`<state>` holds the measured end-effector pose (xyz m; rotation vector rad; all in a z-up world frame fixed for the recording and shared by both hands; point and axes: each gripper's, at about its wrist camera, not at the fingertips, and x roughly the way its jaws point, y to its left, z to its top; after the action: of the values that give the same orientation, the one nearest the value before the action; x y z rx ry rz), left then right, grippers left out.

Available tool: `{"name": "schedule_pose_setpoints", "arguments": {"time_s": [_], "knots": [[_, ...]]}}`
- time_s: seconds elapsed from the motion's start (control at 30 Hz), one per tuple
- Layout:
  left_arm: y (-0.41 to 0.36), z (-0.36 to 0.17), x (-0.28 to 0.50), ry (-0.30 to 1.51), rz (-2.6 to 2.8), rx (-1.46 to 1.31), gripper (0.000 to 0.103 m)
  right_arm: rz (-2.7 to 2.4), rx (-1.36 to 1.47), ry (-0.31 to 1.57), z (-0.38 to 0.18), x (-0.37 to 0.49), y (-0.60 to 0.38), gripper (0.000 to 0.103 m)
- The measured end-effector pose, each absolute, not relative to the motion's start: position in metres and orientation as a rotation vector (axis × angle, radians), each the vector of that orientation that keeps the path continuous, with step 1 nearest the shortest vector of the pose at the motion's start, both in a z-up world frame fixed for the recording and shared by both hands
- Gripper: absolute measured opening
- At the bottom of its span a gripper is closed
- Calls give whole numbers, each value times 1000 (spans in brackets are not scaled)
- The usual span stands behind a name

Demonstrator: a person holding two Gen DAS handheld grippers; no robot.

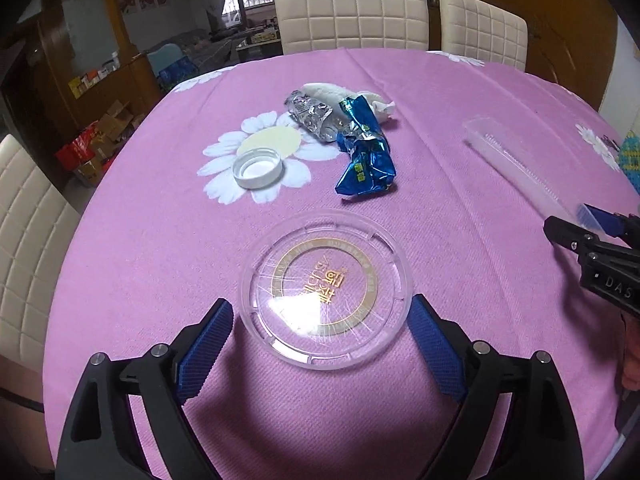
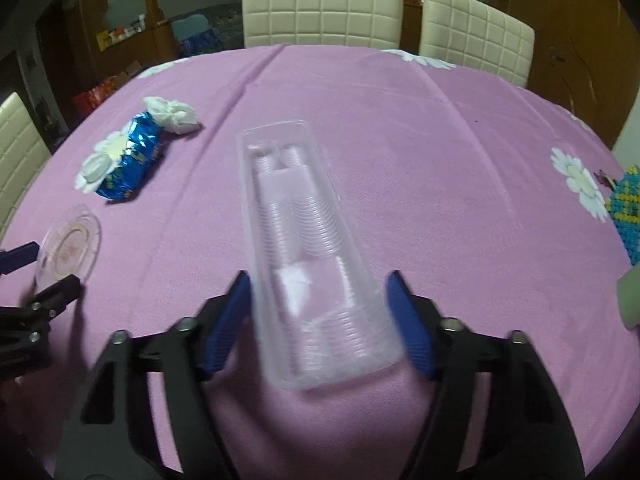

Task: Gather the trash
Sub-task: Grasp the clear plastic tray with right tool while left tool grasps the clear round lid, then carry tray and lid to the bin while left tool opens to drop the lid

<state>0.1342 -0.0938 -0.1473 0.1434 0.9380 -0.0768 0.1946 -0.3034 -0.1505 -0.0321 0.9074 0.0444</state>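
A clear round plastic lid [image 1: 326, 288] with gold print lies on the pink tablecloth between the fingers of my open left gripper [image 1: 322, 316]. Beyond it lie a blue foil wrapper [image 1: 366, 152], a crushed clear bottle [image 1: 314, 118], a white tissue wad [image 1: 344, 94] and a white cap [image 1: 258, 168]. My right gripper [image 2: 320, 308] is open around the near end of a long clear plastic tray [image 2: 304, 240]; whether the pads touch it is unclear. The tray also shows in the left wrist view [image 1: 516, 160], and the right gripper shows there at the right edge [image 1: 592, 236].
Cream padded chairs [image 1: 352, 16] stand around the round table [image 1: 460, 92]. A blue and yellow beaded mat [image 2: 628, 216] lies at the right edge. The left gripper [image 2: 40, 272] sits by the round lid [image 2: 68, 244] in the right wrist view.
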Motion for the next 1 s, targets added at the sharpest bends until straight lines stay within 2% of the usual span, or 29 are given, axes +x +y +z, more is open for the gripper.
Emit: {"name": "schedule_pose_setpoints", "arguments": {"time_s": [0.03,0.23,0.57,1.0], "knots": [[-94,-148,134,934,-83,140,87,53,-38,903,-150,195,-300,50],[-93,-146,131,898,-123,142,83,88,-81,871,-146,195,-273,45],[-63,-113,126,748,-72,140,82,168,-142,782,-118,200,-220,45],[38,-94,122,683,82,63,82,352,-281,751,-104,206,-94,46]]}}
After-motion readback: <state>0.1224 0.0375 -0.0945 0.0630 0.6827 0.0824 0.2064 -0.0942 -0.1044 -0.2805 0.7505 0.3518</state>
